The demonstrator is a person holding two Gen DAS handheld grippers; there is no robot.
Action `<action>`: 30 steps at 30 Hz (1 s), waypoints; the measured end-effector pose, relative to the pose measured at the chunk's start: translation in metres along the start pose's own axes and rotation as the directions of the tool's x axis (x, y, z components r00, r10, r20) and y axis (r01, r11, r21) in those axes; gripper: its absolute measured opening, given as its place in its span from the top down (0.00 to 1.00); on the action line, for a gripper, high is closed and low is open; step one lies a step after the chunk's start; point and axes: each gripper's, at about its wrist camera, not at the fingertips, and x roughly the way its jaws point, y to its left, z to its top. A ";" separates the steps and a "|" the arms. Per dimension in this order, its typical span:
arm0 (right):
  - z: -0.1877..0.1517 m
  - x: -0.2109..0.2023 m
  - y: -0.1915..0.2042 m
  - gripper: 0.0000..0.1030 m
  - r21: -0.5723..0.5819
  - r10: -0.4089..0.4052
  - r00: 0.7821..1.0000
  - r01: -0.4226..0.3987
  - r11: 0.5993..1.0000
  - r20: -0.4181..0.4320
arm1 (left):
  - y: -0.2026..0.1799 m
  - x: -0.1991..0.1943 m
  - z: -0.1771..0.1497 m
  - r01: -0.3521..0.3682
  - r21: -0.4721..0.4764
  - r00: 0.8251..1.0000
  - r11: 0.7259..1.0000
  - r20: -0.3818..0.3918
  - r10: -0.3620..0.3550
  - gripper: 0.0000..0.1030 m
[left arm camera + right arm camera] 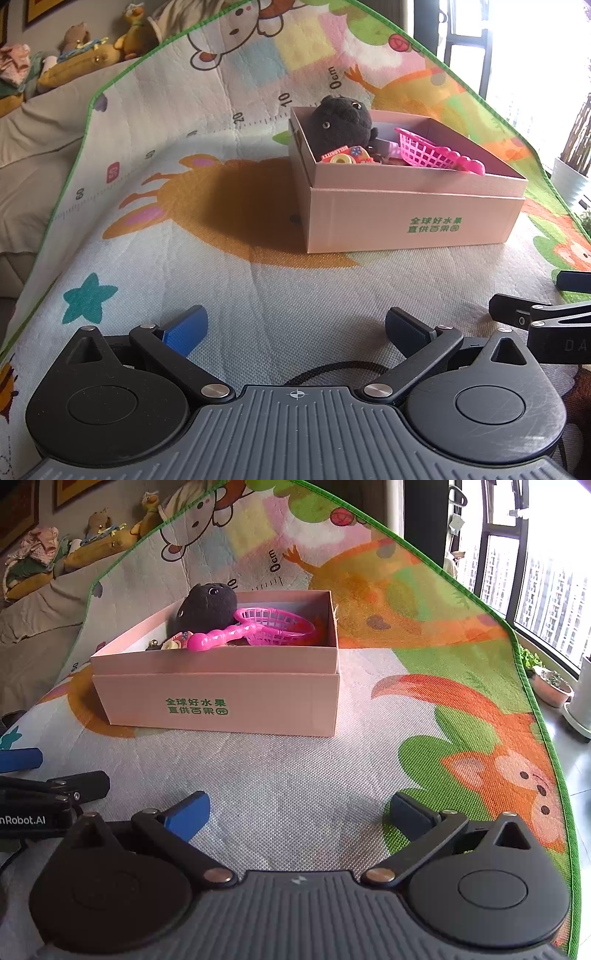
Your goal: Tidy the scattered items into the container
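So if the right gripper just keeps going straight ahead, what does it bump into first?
Probably the pink box. The right gripper is open and empty, with only bare mat ahead of it, and the box's front wall stands slightly left of its line. Depth is hard to judge, so it might clip just the box's right corner.

Strong daylight enters from the tall dark-framed window (535, 572) at the upper right of both views; in the left wrist view its panes blow out to plain white glare. The pale pink cardboard box (406, 218) throws a soft, dark shadow leftward across the colourful cartoon play mat (236, 206). The mat's green edge bows sharply from fisheye distortion. The upper left corners are dimmer and slightly soft. Central detail is sharp.
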 end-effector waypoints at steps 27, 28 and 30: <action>-0.001 -0.001 0.000 0.00 0.005 -0.006 1.000 0.006 1.000 0.006 | -0.002 -0.003 -0.002 -0.008 -0.011 1.000 1.000 0.003 0.008 0.00; -0.001 -0.001 -0.001 0.00 0.006 -0.005 1.000 0.005 1.000 0.006 | -0.002 -0.003 -0.002 -0.009 -0.010 1.000 1.000 0.003 0.009 0.00; -0.001 -0.001 -0.001 0.00 0.007 -0.005 1.000 0.005 1.000 0.006 | -0.002 -0.003 -0.002 -0.009 -0.010 1.000 1.000 0.002 0.009 0.00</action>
